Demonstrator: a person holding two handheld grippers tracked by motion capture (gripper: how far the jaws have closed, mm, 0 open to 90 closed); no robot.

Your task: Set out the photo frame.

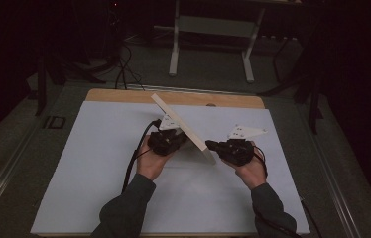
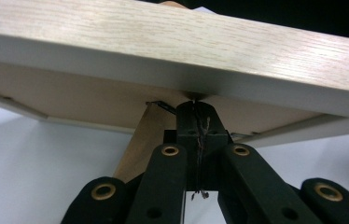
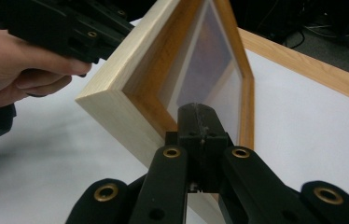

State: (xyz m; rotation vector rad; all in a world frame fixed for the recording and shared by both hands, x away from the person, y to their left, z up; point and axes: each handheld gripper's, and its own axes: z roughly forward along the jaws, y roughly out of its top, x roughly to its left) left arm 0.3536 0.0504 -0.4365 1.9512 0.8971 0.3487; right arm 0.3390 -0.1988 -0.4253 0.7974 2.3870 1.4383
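A light wooden picture frame [image 1: 182, 126] stands tilted on its edge on the white sheet [image 1: 99, 163]. My left gripper [image 1: 181, 140] is behind it, jaws shut, tip against the brown back board [image 2: 70, 100] just under the frame's rim [image 2: 172, 42]. Beside the tip, the back's easel leg [image 2: 137, 142] slopes down. My right gripper [image 1: 209, 144] is on the frame's front side, jaws shut with nothing between them. In the right gripper view its tip [image 3: 198, 111] is at the inner border of the frame [image 3: 130, 100], by the glass [image 3: 210, 60]; whether it touches is unclear.
The sheet lies on a wooden board [image 1: 124, 95] whose far edge shows. Past the table stand a white table stand's legs [image 1: 174, 49] and cables [image 1: 122, 64] on a dark floor. A hand [image 3: 18, 65] holds the left gripper body [image 3: 65, 25].
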